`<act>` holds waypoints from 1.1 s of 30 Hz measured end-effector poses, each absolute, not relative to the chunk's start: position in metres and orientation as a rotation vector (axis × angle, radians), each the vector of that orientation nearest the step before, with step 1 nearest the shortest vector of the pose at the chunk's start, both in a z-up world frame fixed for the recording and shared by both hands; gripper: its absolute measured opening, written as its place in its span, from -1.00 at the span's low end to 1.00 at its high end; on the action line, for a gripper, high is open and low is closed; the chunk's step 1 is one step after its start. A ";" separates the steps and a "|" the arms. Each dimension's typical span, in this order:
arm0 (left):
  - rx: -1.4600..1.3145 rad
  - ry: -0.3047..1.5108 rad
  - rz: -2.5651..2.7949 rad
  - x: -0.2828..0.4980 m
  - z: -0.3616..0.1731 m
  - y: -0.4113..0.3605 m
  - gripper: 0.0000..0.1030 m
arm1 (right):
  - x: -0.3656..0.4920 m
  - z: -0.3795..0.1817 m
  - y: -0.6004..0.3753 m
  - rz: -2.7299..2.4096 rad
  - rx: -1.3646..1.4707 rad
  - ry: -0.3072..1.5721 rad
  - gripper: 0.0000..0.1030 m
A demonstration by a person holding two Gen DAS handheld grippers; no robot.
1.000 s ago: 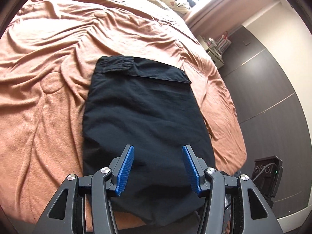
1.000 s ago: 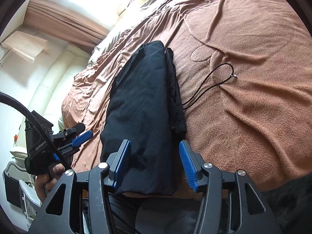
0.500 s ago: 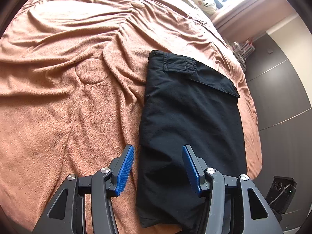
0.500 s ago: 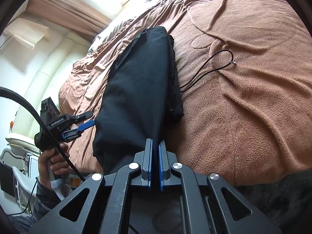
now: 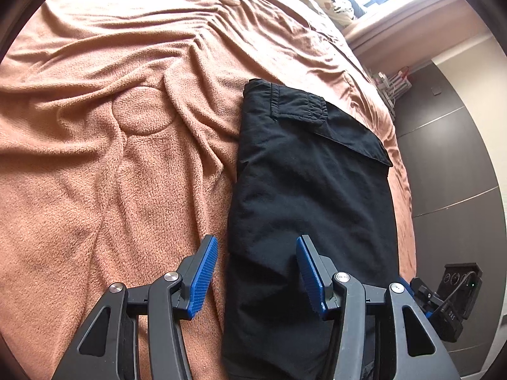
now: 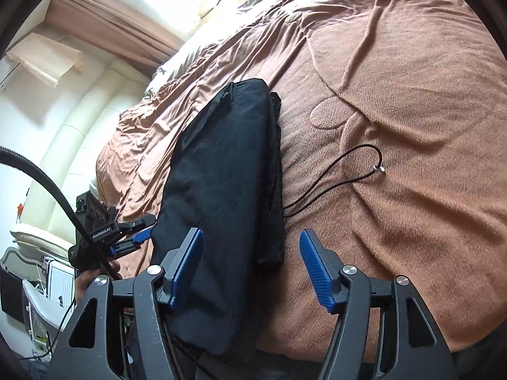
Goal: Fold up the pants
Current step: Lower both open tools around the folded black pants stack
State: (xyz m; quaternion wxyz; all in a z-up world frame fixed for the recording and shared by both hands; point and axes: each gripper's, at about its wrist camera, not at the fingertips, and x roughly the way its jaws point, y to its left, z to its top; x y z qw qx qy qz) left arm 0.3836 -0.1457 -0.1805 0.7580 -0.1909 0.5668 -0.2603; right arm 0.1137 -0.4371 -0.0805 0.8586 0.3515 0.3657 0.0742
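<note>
The black pants (image 5: 310,190) are lying folded into a long narrow bundle on the brown blanket (image 5: 111,174) that is covering the bed, close to the bed's near edge. In the left wrist view the bundle's long axis is running away from the camera, with the gathered waistband and a pocket flap sitting at the far end and the near end dropping out of sight below the fingers. In the right wrist view the pants (image 6: 221,190) are running the same way, from the near edge of the bed toward the bright window, with a thinner folded layer showing along their right side. A thin black cord (image 6: 336,183) with a small metal ring is trailing out from that side across the blanket (image 6: 412,126). The left gripper (image 5: 256,272) is hovering with its 2 blue fingers (image 5: 202,278) spread apart, 1 over the blanket and 1 over the pants, gripping nothing. The right gripper (image 6: 250,269) has just been opening; its fingers (image 6: 315,269) are standing wide apart on either side of the bundle's near end, with the cloth between them but not pinched. The left gripper (image 6: 130,240) is also showing in the right wrist view, beside the bundle's left edge.
</note>
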 end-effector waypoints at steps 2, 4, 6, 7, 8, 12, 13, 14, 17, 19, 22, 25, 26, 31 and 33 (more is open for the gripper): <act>-0.426 1.237 -0.576 0.386 -0.182 -0.148 0.05 | 0.129 -0.083 -0.440 0.168 0.743 0.784 0.20; -0.432 1.242 -0.578 0.389 -0.184 -0.150 0.05 | 0.141 -0.088 -0.443 0.183 0.761 0.796 0.20; -0.441 1.246 -0.574 0.393 -0.187 -0.151 0.05 | 0.154 -0.091 -0.446 0.212 0.776 0.802 0.20; -0.448 1.248 -0.574 0.394 -0.188 -0.151 0.05 | 0.161 -0.092 -0.447 0.222 0.776 0.807 0.20; -0.455 1.249 -0.577 0.396 -0.190 -0.151 0.05 | 0.167 -0.094 -0.447 0.230 0.775 0.815 0.20; -0.470 1.253 -0.587 0.403 -0.194 -0.153 0.04 | 0.196 -0.104 -0.450 0.281 0.800 0.843 0.20; -0.473 1.253 -0.590 0.405 -0.195 -0.153 0.02 | 0.202 -0.107 -0.450 0.289 0.804 0.854 0.20; -0.477 1.254 -0.593 0.407 -0.195 -0.154 0.02 | 0.209 -0.109 -0.449 0.298 0.802 0.868 0.20; -0.484 1.256 -0.593 0.412 -0.197 -0.157 -0.04 | 0.227 -0.115 -0.446 0.320 0.784 0.894 0.20; -0.488 1.255 -0.588 0.414 -0.197 -0.158 -0.04 | 0.238 -0.119 -0.445 0.334 0.785 0.911 0.20; -0.499 1.254 -0.583 0.416 -0.197 -0.159 -0.05 | 0.250 -0.121 -0.446 0.351 0.791 0.913 0.20; -0.517 1.253 -0.575 0.416 -0.199 -0.159 -0.12 | 0.261 -0.122 -0.447 0.368 0.786 0.917 0.20; -0.521 1.254 -0.573 0.415 -0.199 -0.158 -0.17 | 0.264 -0.121 -0.447 0.371 0.776 0.920 0.20; -0.537 1.197 -0.571 0.408 -0.184 -0.149 -0.40 | 0.256 -0.104 -0.447 0.390 0.726 0.881 -0.31; -0.534 1.202 -0.570 0.409 -0.182 -0.147 -0.40 | 0.252 -0.103 -0.450 0.404 0.728 0.874 -0.32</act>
